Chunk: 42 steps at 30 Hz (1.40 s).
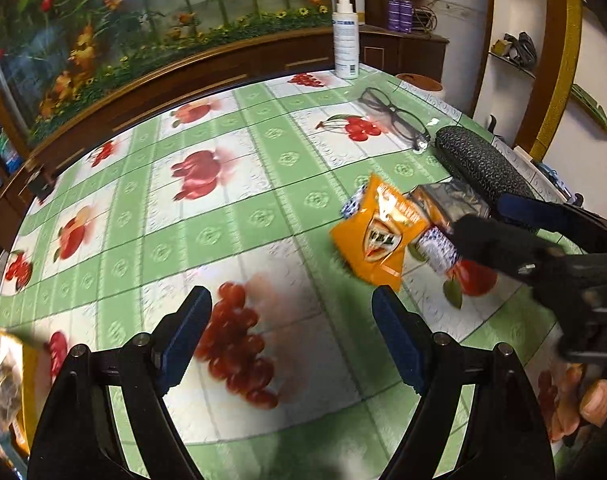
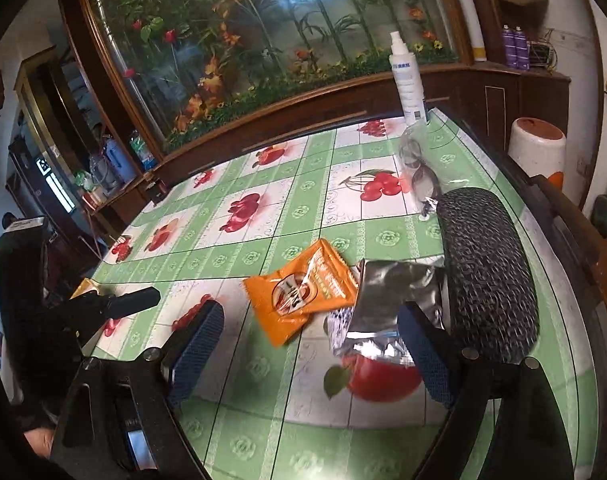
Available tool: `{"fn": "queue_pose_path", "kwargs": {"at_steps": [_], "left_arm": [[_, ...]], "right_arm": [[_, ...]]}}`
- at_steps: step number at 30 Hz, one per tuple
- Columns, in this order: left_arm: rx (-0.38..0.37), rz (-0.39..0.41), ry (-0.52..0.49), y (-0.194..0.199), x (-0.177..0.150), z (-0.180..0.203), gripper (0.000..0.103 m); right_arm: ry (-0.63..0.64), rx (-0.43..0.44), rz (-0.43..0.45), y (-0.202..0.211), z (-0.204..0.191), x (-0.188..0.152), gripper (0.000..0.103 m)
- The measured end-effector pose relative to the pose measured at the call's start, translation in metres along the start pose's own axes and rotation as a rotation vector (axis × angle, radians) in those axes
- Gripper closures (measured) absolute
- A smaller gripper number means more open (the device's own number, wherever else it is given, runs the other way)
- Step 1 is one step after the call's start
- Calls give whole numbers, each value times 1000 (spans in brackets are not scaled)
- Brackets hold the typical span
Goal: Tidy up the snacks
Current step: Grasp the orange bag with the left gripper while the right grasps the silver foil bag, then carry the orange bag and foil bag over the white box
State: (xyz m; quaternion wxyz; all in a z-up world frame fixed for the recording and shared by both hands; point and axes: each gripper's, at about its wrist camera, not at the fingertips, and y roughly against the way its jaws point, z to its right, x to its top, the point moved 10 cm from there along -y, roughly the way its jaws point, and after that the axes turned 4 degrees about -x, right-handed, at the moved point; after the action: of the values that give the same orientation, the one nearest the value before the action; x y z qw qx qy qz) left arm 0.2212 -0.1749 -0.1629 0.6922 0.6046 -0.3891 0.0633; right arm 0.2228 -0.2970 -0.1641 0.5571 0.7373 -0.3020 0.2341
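Note:
An orange snack packet [image 1: 377, 232] [image 2: 303, 292] lies on the fruit-print tablecloth [image 1: 231, 208] [image 2: 263, 248], over a silver packet [image 2: 391, 292] [image 1: 447, 204] and a blue-white packet [image 1: 437, 246] [image 2: 339, 330]. My left gripper [image 1: 291, 316] is open and empty, above the cloth, left of the packets. My right gripper [image 2: 309, 336] is open, its jaws either side of the packets, just short of them; in the left wrist view it [image 1: 487, 220] reaches in from the right. Another yellow packet [image 1: 11, 384] lies at the table's left edge.
A black textured glasses case [image 2: 487, 276] [image 1: 479, 164] lies right of the packets. Glasses [image 1: 395, 114] [image 2: 419, 176] and a white spray bottle [image 1: 346, 38] [image 2: 408, 80] stand further back. A wooden cabinet with a flower picture [image 2: 263, 40] lines the far edge.

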Motion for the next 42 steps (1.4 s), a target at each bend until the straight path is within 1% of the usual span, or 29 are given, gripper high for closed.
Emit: {"fn": "queue_pose_path", "kwargs": {"at_steps": [2, 6, 7, 9, 11, 13, 14, 15, 16, 17, 18, 19, 21, 23, 26, 28, 32, 34, 35, 37, 38, 39, 40, 41, 42], "left_arm": [[-11, 5, -24, -4, 7, 6, 20], [-6, 19, -74, -16, 19, 16, 20], [-7, 18, -79, -20, 23, 19, 20], [-8, 15, -86, -30, 29, 26, 20], [10, 6, -98, -44, 33, 32, 20], [30, -22, -101, -57, 32, 34, 19], [14, -3, -85, -57, 34, 32, 20], [12, -5, -65, -57, 32, 28, 20], [9, -7, -41, -57, 31, 21, 22], [4, -7, -21, -56, 29, 14, 31], [7, -3, -14, -55, 28, 8, 42], [19, -4, -9, -54, 26, 1, 46], [24, -16, 0, -50, 21, -13, 67], [24, -25, 2, -46, 15, -23, 70], [-1, -30, 32, -41, 6, -35, 70], [-10, -28, 49, -37, 3, -40, 70], [-3, 24, 61, -27, 13, -49, 70], [-8, 28, 51, -29, 19, -50, 59], [6, 30, 40, -31, 21, -51, 49], [30, 31, 13, -39, 23, -49, 47], [34, 10, 1, -46, 20, -48, 47], [31, -6, -11, -52, 16, -46, 46], [32, 17, -14, -50, 16, -47, 47], [27, 17, -10, -50, 14, -48, 47], [7, 12, 10, -50, 13, -51, 48]], "right_arm": [[-3, -26, -18, -10, 6, 3, 14], [-46, -71, -43, -21, 28, 1, 13], [-63, -69, -56, -25, 33, 0, 13], [-57, -89, -55, -25, 37, 2, 12], [-49, -100, -67, -27, 36, 3, 11], [-46, -92, -78, -30, 34, 2, 11], [-45, -92, -82, -30, 33, 1, 11], [-45, -87, -86, -30, 33, 0, 11], [-48, -65, -81, -28, 30, 0, 12], [-53, -34, -77, -27, 27, -1, 12], [-58, -21, -79, -28, 26, -2, 12], [-58, -23, -85, -30, 26, -3, 12], [-58, -26, -92, -35, 25, -4, 11], [-57, -36, -96, -39, 24, -4, 11], [-32, -62, -102, -45, 20, -4, 11], [-16, -108, -109, -51, 20, -4, 11], [-6, -170, -120, -59, 24, -5, 12], [-24, -169, -120, -59, 26, -4, 12], [-28, -171, -125, -61, 27, -4, 12], [-8, -191, -148, -65, 26, -7, 11], [13, -203, -154, -67, 25, -9, 11], [36, -201, -153, -68, 22, -10, 12], [54, -198, -151, -68, 18, -11, 16], [65, -190, -145, -68, 16, -11, 29], [61, -160, -136, -66, 13, -11, 36]]}}
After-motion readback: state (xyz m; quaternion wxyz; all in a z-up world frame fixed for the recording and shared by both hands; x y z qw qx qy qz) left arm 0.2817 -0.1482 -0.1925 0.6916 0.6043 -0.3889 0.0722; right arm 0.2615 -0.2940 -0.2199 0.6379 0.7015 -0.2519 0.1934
